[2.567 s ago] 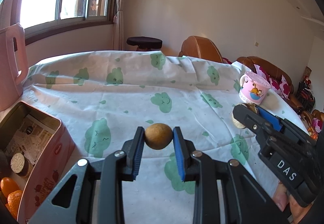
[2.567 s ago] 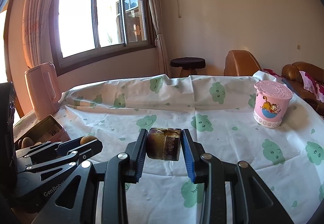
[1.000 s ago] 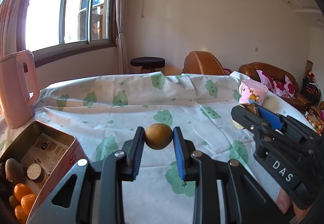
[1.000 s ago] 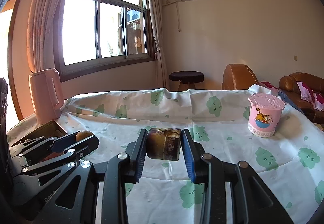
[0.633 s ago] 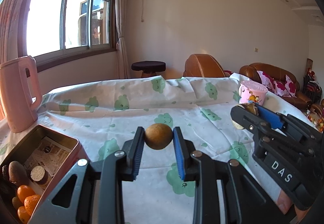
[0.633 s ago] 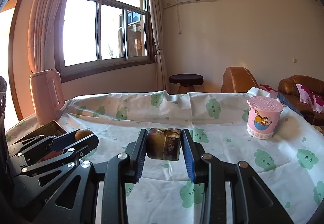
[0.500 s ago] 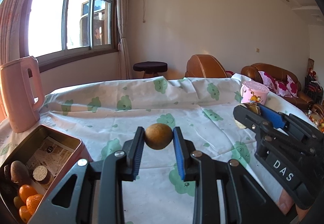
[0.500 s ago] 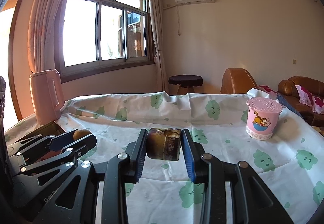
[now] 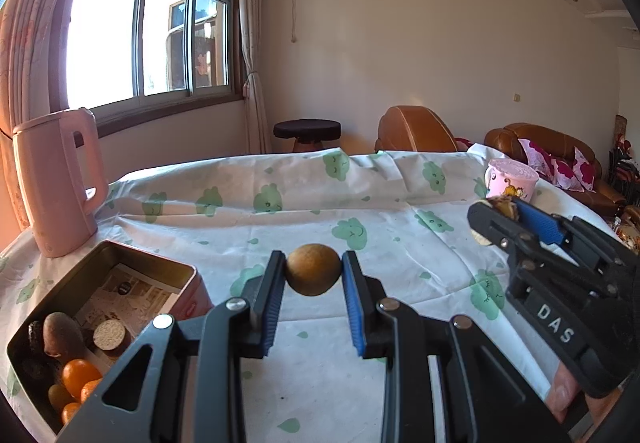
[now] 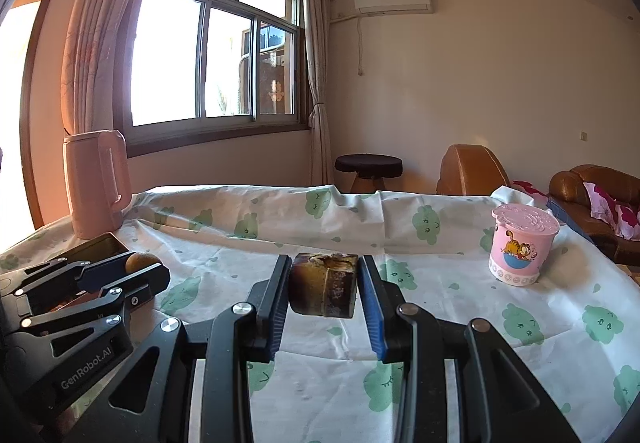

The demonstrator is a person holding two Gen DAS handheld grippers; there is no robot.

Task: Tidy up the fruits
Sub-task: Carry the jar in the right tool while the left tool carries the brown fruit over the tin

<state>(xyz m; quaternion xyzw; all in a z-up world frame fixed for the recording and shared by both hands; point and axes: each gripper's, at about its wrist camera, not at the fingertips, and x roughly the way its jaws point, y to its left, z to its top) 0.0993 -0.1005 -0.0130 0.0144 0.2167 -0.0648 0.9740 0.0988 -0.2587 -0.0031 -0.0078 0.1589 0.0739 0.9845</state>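
The left gripper (image 9: 313, 275) is clenched on a round brown fruit (image 9: 313, 269), and the right gripper (image 10: 323, 287) grips a dark chunk (image 10: 324, 284); neither grip has changed over the last seconds. What has changed is the view: the left camera now tilts up, so the tin (image 9: 100, 255) at 8 o'clock shows more of its load, oranges (image 9: 78, 383) and a brown tuber among them. I judge both pieces are held clear of the cloth, with the drop into the tin not yet begun. The tablecloth (image 9: 304, 211) is otherwise bare, apart from a pink jug (image 9: 56, 183) at 10 o'clock and a pink cup (image 10: 522, 247) at 2. Beyond stand a stool (image 10: 368, 165), sofas and the window.
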